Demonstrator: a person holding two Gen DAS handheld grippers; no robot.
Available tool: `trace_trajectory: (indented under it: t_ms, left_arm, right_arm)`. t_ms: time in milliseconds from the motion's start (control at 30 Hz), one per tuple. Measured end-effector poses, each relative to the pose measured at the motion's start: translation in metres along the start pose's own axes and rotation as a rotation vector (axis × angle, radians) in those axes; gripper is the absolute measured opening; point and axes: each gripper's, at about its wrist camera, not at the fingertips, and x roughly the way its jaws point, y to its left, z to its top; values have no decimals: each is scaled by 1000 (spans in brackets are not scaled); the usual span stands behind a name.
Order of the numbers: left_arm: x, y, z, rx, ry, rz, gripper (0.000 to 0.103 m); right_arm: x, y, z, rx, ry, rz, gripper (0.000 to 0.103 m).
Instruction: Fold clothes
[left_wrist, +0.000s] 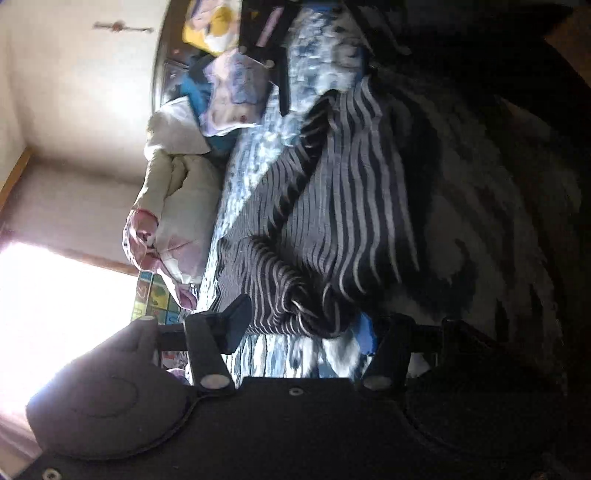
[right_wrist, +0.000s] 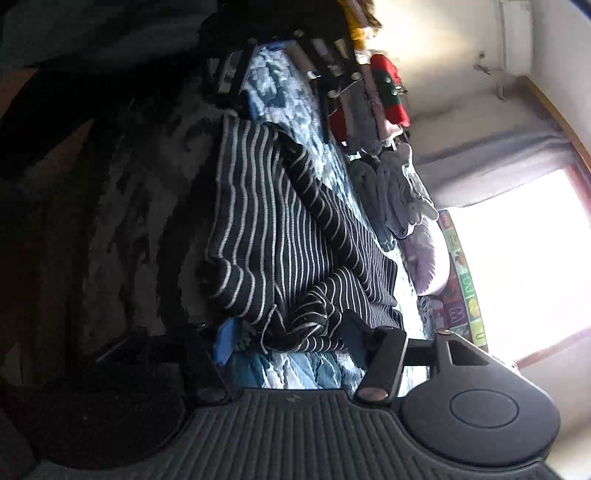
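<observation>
I see the striped garment (right_wrist: 280, 236) on a blue-white quilt (right_wrist: 280, 92), window (right_wrist: 517, 258) bright; left gripper (left_wrist: 303, 328) and right gripper (right_wrist: 288, 339) gape around bunched fabric.

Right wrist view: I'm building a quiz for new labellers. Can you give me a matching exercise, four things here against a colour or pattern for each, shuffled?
Things:
1. sweater
2. bedspread
3. pillow
4. window

Colours or patterns:
A. pale lilac
B. bright white glare
C. black with thin white stripes
D. blue and white blotches

Pairs: 1-C, 2-D, 3-A, 4-B
</observation>
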Motion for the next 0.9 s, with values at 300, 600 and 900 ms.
trace_trajectory:
  t_ms: [300,600,900]
  left_arm:
    - [5,-5,5,27,5,-10,23]
    - [-21,10,26,-99,65,-52,16]
    - [-80,40,56,-233,21,-297,17]
  right_arm:
    - [22,-18,8,52,16,8,24]
    - [2,-36,17,213,39,117,21]
    - [-67,-63,15,397,45,340,21]
